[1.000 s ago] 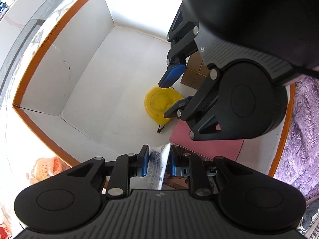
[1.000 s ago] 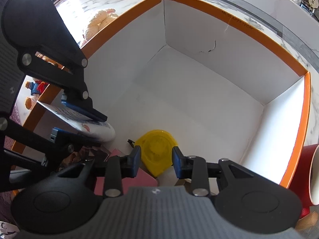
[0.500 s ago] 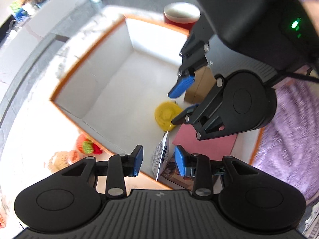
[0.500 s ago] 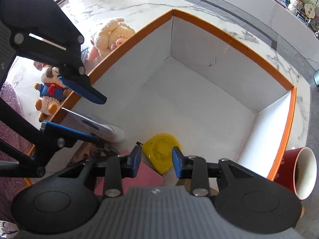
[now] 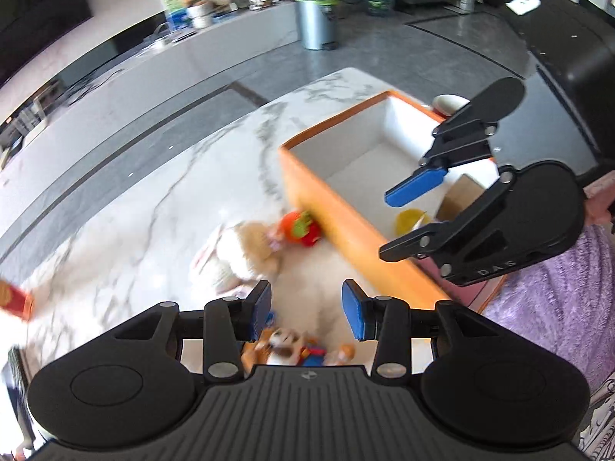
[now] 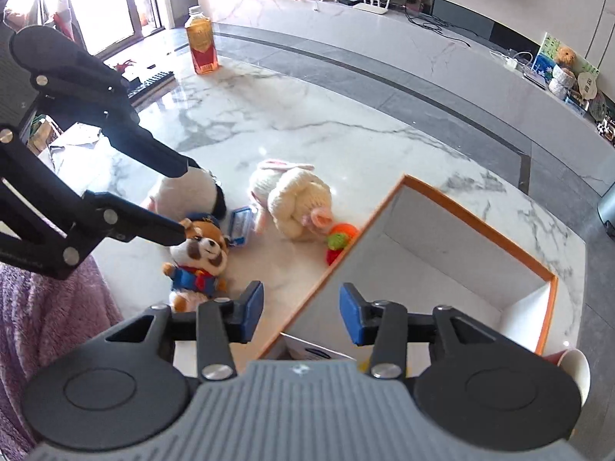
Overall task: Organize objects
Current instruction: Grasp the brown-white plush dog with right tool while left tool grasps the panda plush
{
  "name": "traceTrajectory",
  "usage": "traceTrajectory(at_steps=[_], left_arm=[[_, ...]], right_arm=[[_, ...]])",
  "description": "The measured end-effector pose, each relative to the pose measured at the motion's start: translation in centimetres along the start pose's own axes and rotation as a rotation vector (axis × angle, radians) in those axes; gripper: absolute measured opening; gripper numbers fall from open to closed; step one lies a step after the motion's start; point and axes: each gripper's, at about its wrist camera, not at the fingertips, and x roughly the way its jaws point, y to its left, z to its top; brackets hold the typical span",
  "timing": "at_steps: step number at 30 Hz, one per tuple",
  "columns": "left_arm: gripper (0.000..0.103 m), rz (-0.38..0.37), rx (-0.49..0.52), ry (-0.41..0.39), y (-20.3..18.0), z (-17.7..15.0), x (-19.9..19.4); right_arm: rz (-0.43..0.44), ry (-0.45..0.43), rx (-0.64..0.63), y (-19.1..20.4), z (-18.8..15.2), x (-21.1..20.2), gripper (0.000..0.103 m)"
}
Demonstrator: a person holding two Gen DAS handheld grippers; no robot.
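My left gripper (image 5: 305, 309) and right gripper (image 6: 301, 313) are both opening, empty; only the right view shows the bottle (image 6: 201, 45).

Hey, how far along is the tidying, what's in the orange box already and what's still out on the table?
Done: the orange box already holds a yellow lid, a cardboard carton and a white packet.

In hand: nothing. The left gripper and right gripper are both empty, jaws opening.

Left on the marble table: a raccoon plush, a knitted rabbit, a strawberry toy and a small blue card.
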Motion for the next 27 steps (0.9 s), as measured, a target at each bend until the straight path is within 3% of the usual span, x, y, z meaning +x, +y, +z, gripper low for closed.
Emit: traceTrajectory(at_steps=[3, 11, 18, 27], left_arm=[[0.048, 0.037, -0.065, 0.016, 1.6, -2.8, -0.8], [0.048, 0.098, -0.202, 0.085, 5.0, -9.1, -0.3], [0.051, 0.114, -0.284, 0.128, 7.5, -11.6, 3.2], [0.059, 0.091, -0.32, 0.131, 9.4, -12.8, 5.1]], right_arm=[[0.037, -0.003, -0.01, 2.3, 2.0, 0.9, 0.049], [0.097, 0.071, -0.005, 6.5, 2.3, 6.7, 0.052], [0.084, 0.181, -0.002, 9.2, 2.3, 12.7, 0.061], [0.023, 0.221, -0.056, 11.1, 2.9, 15.9, 0.065]])
